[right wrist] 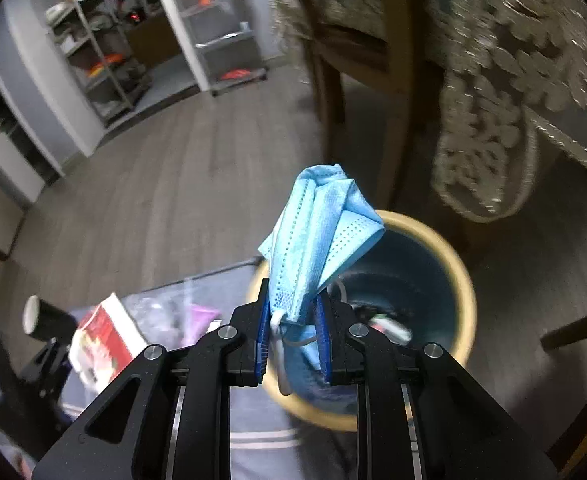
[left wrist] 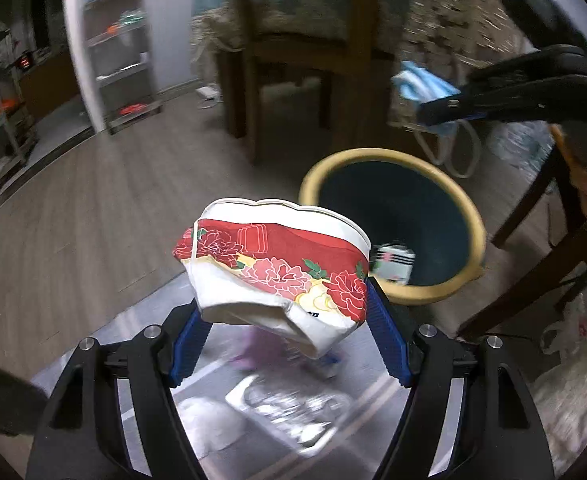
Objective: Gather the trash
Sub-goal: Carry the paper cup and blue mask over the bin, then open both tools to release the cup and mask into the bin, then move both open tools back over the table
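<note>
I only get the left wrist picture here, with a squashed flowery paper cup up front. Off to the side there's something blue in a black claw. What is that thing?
Observer: In the right wrist view it is a blue face mask, crumpled, pinched between the blue pads of the right gripper.
Operator: Is it near that round bin?
Observer: Yes. From that camera the mask sits in front of the bin, whose yellow rim rings a dark teal inside.
Operator: Can you see my cup from there?
Observer: Yes, at the lower left: the red and white paper cup, though blurred.
Operator: Anything beside it?
Observer: A dark cup with a white rim, lying just left of it.
</note>
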Action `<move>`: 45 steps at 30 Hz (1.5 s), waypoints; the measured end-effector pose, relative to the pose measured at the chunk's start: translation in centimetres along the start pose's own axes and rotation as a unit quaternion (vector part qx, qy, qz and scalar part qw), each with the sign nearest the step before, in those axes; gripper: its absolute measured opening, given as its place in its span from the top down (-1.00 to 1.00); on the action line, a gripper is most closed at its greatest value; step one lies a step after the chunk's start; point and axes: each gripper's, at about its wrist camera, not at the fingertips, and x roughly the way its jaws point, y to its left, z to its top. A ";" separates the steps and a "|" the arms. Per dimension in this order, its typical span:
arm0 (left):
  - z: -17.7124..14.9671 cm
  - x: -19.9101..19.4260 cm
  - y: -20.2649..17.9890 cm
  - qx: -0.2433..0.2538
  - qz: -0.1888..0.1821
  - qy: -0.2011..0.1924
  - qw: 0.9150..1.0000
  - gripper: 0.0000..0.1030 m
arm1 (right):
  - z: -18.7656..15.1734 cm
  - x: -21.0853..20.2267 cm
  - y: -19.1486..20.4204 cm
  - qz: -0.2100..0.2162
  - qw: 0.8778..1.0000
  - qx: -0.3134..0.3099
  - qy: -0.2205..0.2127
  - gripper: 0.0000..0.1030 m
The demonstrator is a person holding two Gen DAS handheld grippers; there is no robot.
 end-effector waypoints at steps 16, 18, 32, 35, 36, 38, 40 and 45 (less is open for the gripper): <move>4.3 7.5 -7.5 0.039 -0.038 0.054 0.997 -0.36 | -0.2 4.0 -6.9 -0.057 0.996 0.053 0.045 0.58; 4.7 8.4 -8.1 0.054 -0.028 0.060 0.996 -0.36 | -0.2 3.9 -6.7 -0.053 0.996 0.055 0.045 0.58; 2.3 5.2 -4.5 -0.010 -0.013 0.042 0.999 -0.74 | 0.2 3.6 -6.4 -0.049 0.997 0.057 0.034 -0.20; 1.3 4.0 -2.7 -0.029 -0.006 0.044 0.999 -0.76 | 0.4 3.2 -6.0 -0.051 0.997 0.053 0.024 -0.52; 1.0 3.6 -2.1 -0.034 -0.002 0.043 0.999 -0.76 | 0.4 3.1 -5.9 -0.050 0.997 0.052 0.019 -0.54; 0.3 2.6 -0.7 -0.042 0.013 0.042 0.998 -0.76 | 0.6 2.7 -5.5 -0.047 0.998 0.048 0.010 -0.64; -0.3 1.6 1.0 -0.051 0.025 0.041 0.998 -0.77 | 0.8 2.3 -5.0 -0.051 0.998 0.037 -0.002 -0.70; -2.1 -1.5 5.9 -0.067 0.078 0.031 0.994 -0.83 | 1.1 1.4 -2.2 -0.098 0.994 -0.008 -0.044 -0.85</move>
